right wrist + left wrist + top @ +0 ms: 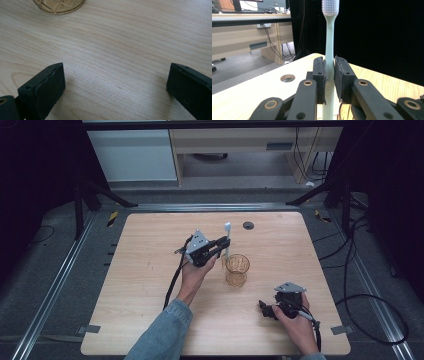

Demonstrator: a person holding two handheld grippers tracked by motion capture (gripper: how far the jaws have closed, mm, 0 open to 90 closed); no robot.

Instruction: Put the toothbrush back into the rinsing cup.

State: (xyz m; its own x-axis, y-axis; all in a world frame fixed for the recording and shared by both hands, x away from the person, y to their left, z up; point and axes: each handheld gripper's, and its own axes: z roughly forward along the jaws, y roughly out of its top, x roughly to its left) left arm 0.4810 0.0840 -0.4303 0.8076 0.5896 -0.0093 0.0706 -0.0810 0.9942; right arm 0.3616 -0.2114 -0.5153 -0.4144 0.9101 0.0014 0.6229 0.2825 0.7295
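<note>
A pale mint toothbrush [329,47] stands upright with its white bristle head at the top, and my left gripper [330,75] is shut on its handle. In the high view the left gripper [220,247] holds the toothbrush [227,236] just left of and above an amber glass cup [237,269] on the wooden table [150,285]. My right gripper [115,82] is open with nothing between its jaws, low over the tabletop. In the high view the right gripper [266,309] rests near the front right of the table. The cup's base [58,5] shows at the top of the right gripper view.
A round cable hole [248,225] sits in the table near its far edge, also seen as a hole [287,78] in the left gripper view. Cables trail from both grippers toward the table's front. Desks and wiring stand beyond the table.
</note>
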